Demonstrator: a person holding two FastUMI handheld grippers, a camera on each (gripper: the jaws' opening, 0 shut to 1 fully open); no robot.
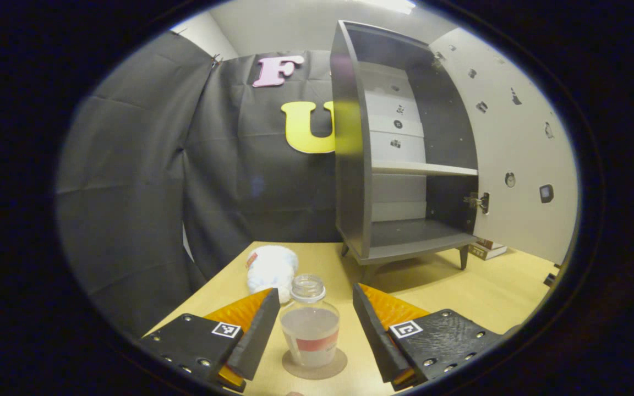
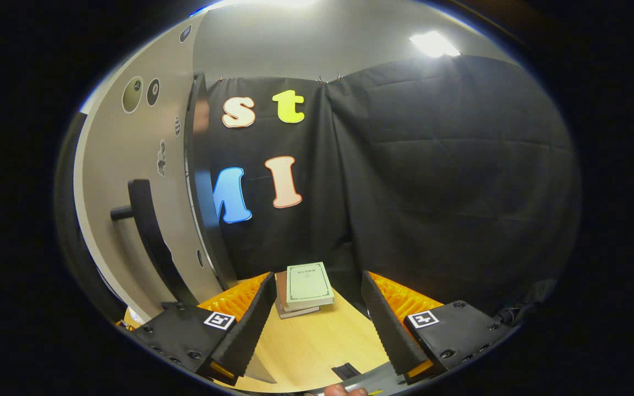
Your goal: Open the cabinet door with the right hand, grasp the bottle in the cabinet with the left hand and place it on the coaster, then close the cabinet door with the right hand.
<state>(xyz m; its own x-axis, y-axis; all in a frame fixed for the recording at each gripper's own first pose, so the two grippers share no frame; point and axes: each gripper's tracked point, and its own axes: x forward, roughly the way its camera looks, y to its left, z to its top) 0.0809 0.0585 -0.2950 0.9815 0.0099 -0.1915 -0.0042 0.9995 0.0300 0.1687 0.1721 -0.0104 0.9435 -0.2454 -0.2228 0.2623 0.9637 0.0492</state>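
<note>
left gripper [image 1: 315,322] released, fingers apart either side of the clear glass bottle with red label [image 1: 311,328] | bottle upright on round brown coaster [image 1: 315,367] on wooden counter [image 1: 482,289] | grey cabinet [image 1: 399,165] door [image 2: 130,187] open | right gripper [image 2: 315,322] released beside it

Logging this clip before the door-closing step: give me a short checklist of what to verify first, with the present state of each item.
1. Bottle standing upright on the coaster: ok.
2. Left gripper released: ok, the fingers stand apart on either side of the bottle with a gap on each side.
3. Cabinet shelves free of things that could block the door: ok in the left gripper view.
4. Cabinet door swung open, handle within sight of the right gripper: ok.
5. Right gripper open and holding nothing: ok.
6. Stack of books clear of the door's swing path: cannot tell.
</note>
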